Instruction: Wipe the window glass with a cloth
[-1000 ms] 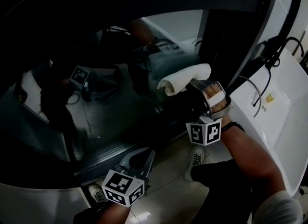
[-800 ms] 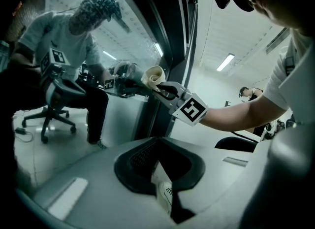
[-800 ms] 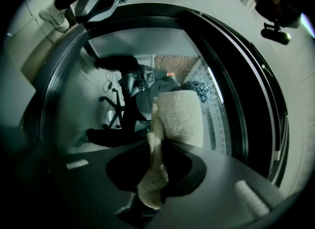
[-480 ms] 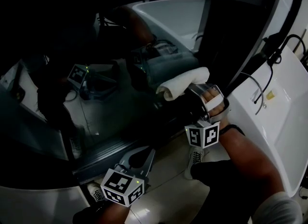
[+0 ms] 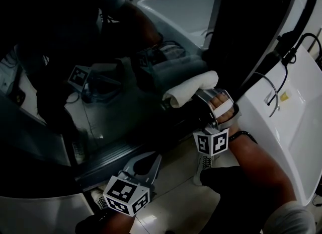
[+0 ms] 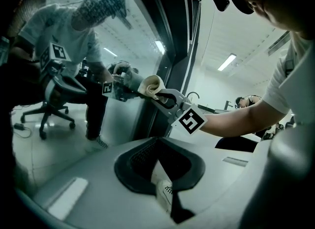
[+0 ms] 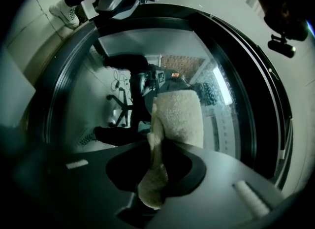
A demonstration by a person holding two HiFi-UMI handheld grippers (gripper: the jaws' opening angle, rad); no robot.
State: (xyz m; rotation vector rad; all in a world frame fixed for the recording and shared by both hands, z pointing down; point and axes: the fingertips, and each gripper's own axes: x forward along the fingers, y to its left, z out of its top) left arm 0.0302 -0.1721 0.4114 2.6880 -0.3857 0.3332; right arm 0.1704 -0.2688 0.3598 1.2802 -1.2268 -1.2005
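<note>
Grips a pale terry cloth [image 7: 177, 117] in the right gripper [image 7: 157, 147], jaws clenched on its narrow tail so that the thick folded part stands up beyond the tips. Presses that folded part against the window glass [image 5: 115, 122], to judge by the left gripper view, where it meets its own reflection. Lies straight ahead of the claw, with nothing between pad and pane; no reaching needed, only sliding. Runs crosswise to the jaws in the head view, long axis from lower left to upper right along the pane, so looks set to clear the widest band if swept at right angles to that line. Hangs the left gripper [image 5: 150, 158] low and well apart from the cloth, tips closed on each other with nothing held; shows only a sliver of floor and a white shoe [image 6: 165, 193] through the gap behind them. Leaves the right hand by far the nearer, in fact the only one on the job. Calls for even pressure, by my estimate, since a pinch on the tail alone could let the roll twist or slip out. Shows no vessel in use: at the right of the head view only a white moulded fixture [image 5: 297, 127] with dark hoses [image 5: 288, 52]; cannot tell whether a basin, nor whether anything lies in it.
</note>
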